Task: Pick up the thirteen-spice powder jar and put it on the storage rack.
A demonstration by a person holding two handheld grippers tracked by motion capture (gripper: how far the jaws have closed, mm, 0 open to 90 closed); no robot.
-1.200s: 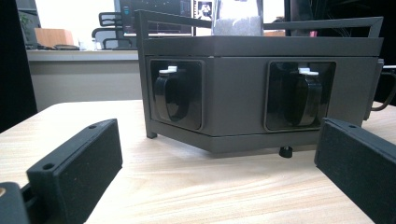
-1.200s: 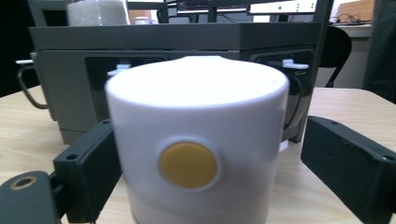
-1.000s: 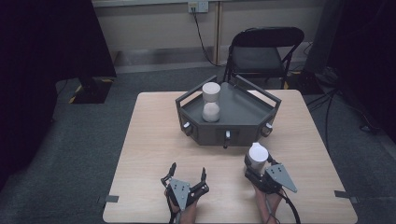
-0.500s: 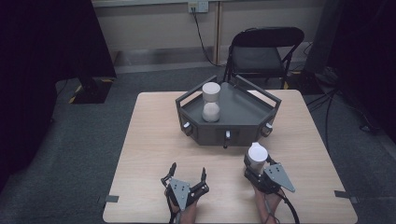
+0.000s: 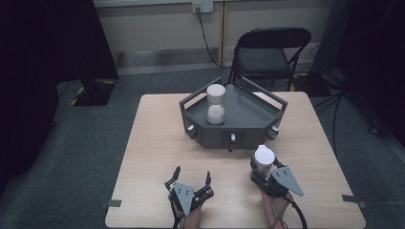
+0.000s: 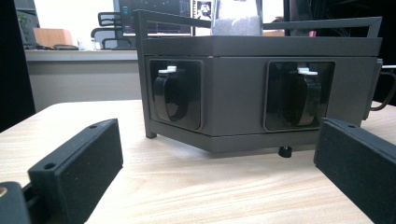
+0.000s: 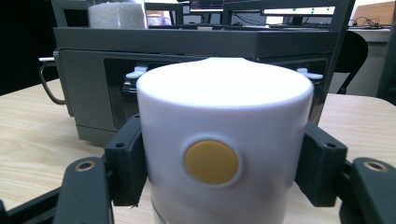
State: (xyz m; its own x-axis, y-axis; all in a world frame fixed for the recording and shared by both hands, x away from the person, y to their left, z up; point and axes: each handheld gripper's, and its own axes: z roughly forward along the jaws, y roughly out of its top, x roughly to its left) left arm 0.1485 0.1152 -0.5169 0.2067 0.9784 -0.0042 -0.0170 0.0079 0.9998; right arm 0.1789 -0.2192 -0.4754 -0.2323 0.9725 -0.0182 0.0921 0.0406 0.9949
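While the right gripper [image 5: 262, 168] sits near the table's front edge, its jaws are clamped on a white cylinder [image 5: 264, 156], one black pad pressed against each side. In the right gripper view the cylinder [image 7: 224, 144] stands upright between the pads [image 7: 125, 158], rising well above them, with a round yellow dot [image 7: 211, 162] on the face turned toward the camera. Its flat top is level. Whether its base touches the table [image 5: 157, 138] cannot be told.

Beyond those fingertips, just past the cylinder, stands a dark grey tray [image 5: 253, 117] with angled front faces and a raised rail. On the tray, well beyond the right fingers and off to their left, a white hourglass-shaped piece [image 5: 216, 103] stands upright near the back left corner.

With nothing between them, the left gripper [image 5: 192, 177] has its jaws spread wide apart. It rests low over the table, beside the right gripper and well apart from it. In the left gripper view the two pads [image 6: 81, 163] frame the tray's front [image 6: 233, 93], which lies ahead of the fingertips with bare wood between. Two recessed black knobs [image 6: 169, 95] sit in the tray's faces there, one ahead of each pad. A black chair [image 5: 267, 52] stands behind the table, far beyond both grippers.
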